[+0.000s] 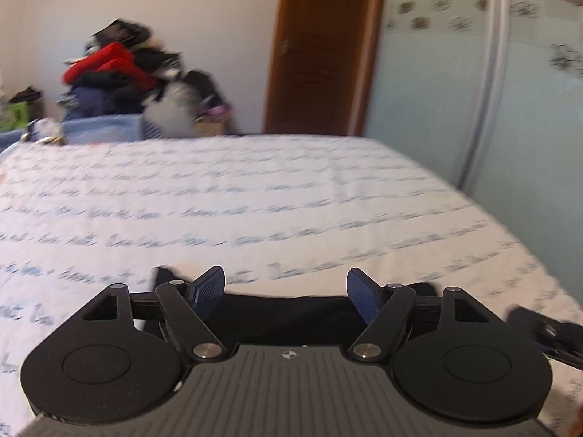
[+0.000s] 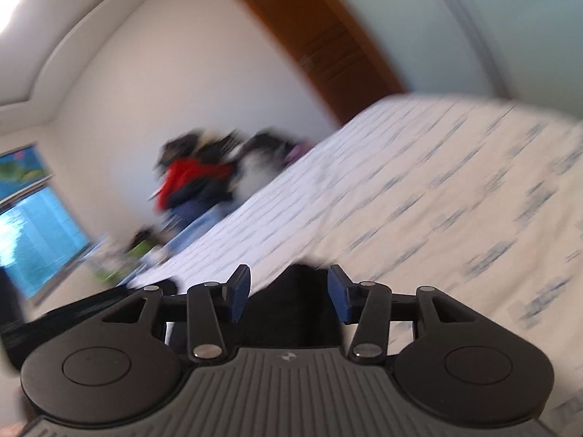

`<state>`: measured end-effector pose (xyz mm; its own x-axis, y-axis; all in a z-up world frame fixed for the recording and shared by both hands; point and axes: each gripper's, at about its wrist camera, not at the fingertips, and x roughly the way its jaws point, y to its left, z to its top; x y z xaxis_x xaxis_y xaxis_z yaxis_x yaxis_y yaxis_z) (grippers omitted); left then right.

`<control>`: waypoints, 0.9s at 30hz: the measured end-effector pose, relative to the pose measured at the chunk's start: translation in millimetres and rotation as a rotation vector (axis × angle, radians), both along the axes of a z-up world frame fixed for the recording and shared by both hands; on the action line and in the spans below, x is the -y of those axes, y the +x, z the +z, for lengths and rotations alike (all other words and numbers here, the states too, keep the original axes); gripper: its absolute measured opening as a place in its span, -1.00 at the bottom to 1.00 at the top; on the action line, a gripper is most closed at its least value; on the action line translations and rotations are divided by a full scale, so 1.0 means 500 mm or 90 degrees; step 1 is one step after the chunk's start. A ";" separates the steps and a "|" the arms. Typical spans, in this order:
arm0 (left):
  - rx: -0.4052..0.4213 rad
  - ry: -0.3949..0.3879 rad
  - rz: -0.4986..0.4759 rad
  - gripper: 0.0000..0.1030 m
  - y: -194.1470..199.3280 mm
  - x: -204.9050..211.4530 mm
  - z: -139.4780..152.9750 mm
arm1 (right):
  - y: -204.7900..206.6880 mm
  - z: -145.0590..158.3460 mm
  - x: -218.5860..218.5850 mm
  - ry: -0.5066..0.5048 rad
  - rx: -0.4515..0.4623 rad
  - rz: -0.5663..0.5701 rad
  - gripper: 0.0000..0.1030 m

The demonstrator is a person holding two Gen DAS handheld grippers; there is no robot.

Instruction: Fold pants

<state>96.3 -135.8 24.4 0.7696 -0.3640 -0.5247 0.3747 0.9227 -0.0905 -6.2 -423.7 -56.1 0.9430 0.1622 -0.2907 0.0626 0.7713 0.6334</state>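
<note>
At the near edge of the bed, the left hand-held gripper (image 1: 286,293) stands with its blue pads (image 1: 207,291) spread wide; the black pants (image 1: 288,315) lie low between and below them, and neither pad presses on the cloth. The pants reach sideways past both fingers, with a dark bit of fabric showing beyond the left finger and another dark, blurred mass near the bed's right edge, too smeared to identify. Beyond the fingertips the bed (image 1: 255,200), in white sheeting with rows of blue script, runs bare to its far edge and its far right corner. Past that edge stands a blue basket (image 1: 102,133) under a heap of clothes (image 1: 120,69), red and dark, then a brown door (image 1: 320,47) and a pale green wardrobe panel (image 1: 437,73) along the bed's right side.

In the right wrist view, tilted and blurred, the right hand-held gripper (image 2: 289,293) also has its pads parted, less widely, with a raised fold of the black pants between them; whether the pads touch it cannot be told. More dark cloth trails off toward the left. The sheet stretches bare to the far edge, and a window (image 2: 36,225) shows at left
</note>
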 end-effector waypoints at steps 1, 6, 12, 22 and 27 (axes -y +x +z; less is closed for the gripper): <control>-0.014 0.011 0.018 0.41 0.016 -0.013 -0.008 | 0.010 -0.002 -0.012 0.003 -0.011 0.030 -0.08; -0.050 0.037 0.070 0.40 0.052 -0.073 -0.044 | 0.024 -0.028 -0.048 -0.017 -0.086 0.077 -0.08; -0.051 0.048 0.065 0.41 0.057 -0.082 -0.063 | -0.006 -0.032 -0.044 -0.006 -0.117 0.105 -0.10; -0.033 0.050 0.064 0.42 0.046 -0.059 -0.059 | 0.075 -0.071 -0.018 0.144 -0.100 0.174 -0.07; -0.024 0.068 0.082 0.43 0.063 -0.051 -0.055 | 0.142 -0.083 -0.002 0.183 -0.083 0.158 -0.59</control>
<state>127.8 -110.3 -3.0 0.7856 -0.2046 -0.5840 0.2516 0.9678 -0.0006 64.7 -422.8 -97.4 0.8232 0.4725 -0.3149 -0.0087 0.5650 0.8250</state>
